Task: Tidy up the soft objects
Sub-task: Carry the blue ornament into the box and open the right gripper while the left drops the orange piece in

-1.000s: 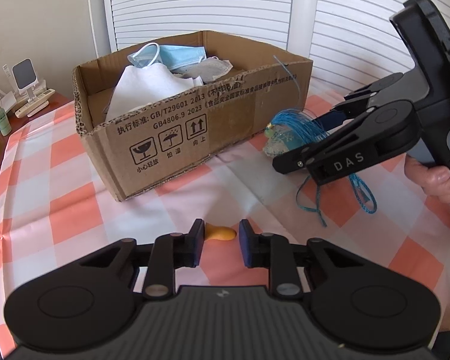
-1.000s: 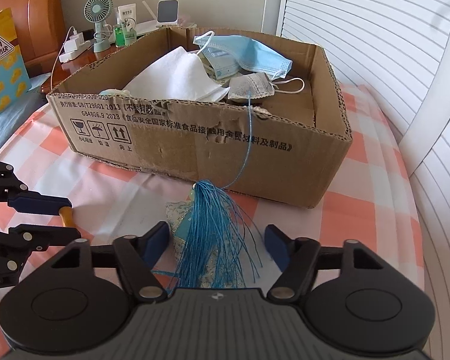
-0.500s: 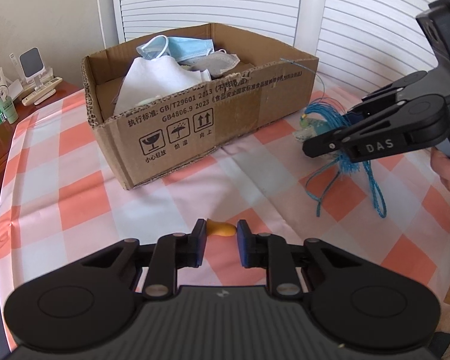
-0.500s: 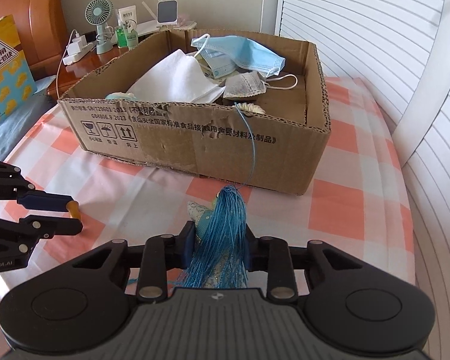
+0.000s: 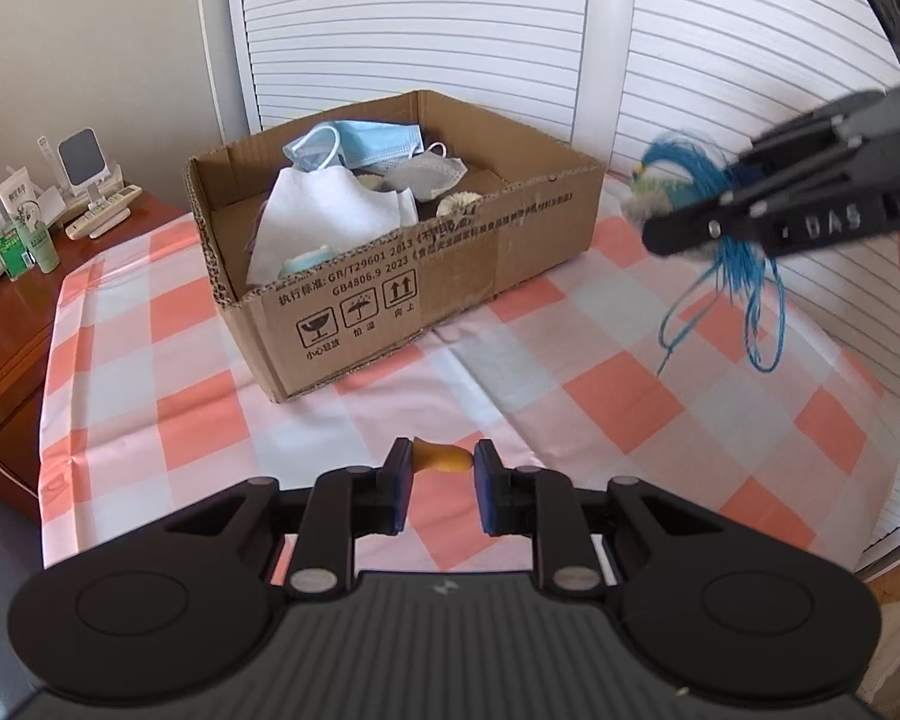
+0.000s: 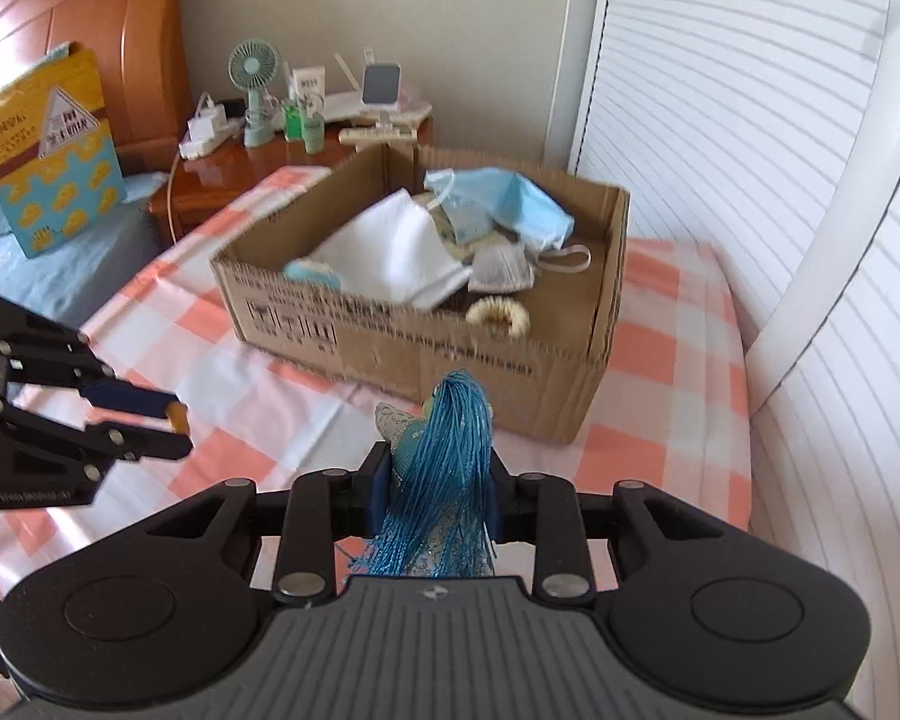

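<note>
- step in hand, as i judge it: both picked-up items are being carried toward the cardboard box, centre of the left view.
- right gripper, bottom centre of its view, is clenched on a blue tassel; its strands spill back over the tool.
- left gripper, bottom centre of its view, grasps a small orange piece between its pads.
- the box already holds a white cloth and a blue face mask.
- next move probably calls for bringing the tassel above the box rim before releasing, keeping loose strands from catching the edge.
- a second ago the right jaws stood wide around the tassel on the checked tablecloth; now it hangs clear, and both tools sit higher.
</note>
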Demonstrator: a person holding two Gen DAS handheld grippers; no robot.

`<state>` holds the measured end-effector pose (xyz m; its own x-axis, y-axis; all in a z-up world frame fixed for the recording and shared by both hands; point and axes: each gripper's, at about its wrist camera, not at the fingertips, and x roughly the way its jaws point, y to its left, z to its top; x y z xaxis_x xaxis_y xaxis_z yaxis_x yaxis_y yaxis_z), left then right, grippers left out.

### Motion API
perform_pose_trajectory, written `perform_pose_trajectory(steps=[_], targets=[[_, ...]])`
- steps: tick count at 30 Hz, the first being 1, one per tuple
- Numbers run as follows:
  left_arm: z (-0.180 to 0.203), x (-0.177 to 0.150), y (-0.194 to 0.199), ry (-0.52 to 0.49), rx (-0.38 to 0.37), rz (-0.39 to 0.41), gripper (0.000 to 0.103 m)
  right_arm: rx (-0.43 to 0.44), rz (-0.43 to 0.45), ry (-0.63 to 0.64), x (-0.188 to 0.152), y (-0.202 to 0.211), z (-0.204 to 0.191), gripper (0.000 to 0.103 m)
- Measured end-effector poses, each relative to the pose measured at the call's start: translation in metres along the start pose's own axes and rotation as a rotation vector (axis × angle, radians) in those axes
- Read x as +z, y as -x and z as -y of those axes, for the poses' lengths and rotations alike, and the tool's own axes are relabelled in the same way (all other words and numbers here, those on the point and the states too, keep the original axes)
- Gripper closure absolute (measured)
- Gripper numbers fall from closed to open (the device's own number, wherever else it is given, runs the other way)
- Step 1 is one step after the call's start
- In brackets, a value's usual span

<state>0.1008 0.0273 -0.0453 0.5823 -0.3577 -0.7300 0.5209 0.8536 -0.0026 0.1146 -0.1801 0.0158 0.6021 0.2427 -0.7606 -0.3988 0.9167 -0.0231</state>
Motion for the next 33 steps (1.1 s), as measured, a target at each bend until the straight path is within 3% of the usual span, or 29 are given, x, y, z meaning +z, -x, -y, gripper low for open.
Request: perform_pose_trajectory(steps=[7,16,18,20,21,26,33], targets=[[0.004,0.009,0.003,0.002,-0.005,0.017,0.083,-0.001,0.072,-0.003,0.047,0.009,0.015,0.069],[0.006,0.030,-0.007,-0.024,-0.016,0.033,0.083,-0.013,0.058,-0.045,0.109,-0.035,0.034,0.067],[0.004,0.035,-0.008,-0.028,-0.011,0.036,0.083,-0.012,0.043,-0.049,0.114,-0.047,0.035,0.057],[0.003,0.040,-0.008,-0.034,-0.005,0.044,0.083,-0.002,0.038,-0.054,0.115,-0.055,0.034,0.028],[0.001,0.043,-0.007,-0.036,-0.005,0.047,0.083,0.000,0.044,-0.054,0.114,-0.056,0.034,0.024],[-0.007,0.058,-0.007,-0.042,0.013,0.060,0.083,-0.004,0.039,-0.051,0.107,-0.057,0.032,0.012],[-0.036,0.097,-0.015,-0.005,0.058,0.083,0.083,-0.043,0.042,-0.092,0.084,-0.043,0.045,0.004]])
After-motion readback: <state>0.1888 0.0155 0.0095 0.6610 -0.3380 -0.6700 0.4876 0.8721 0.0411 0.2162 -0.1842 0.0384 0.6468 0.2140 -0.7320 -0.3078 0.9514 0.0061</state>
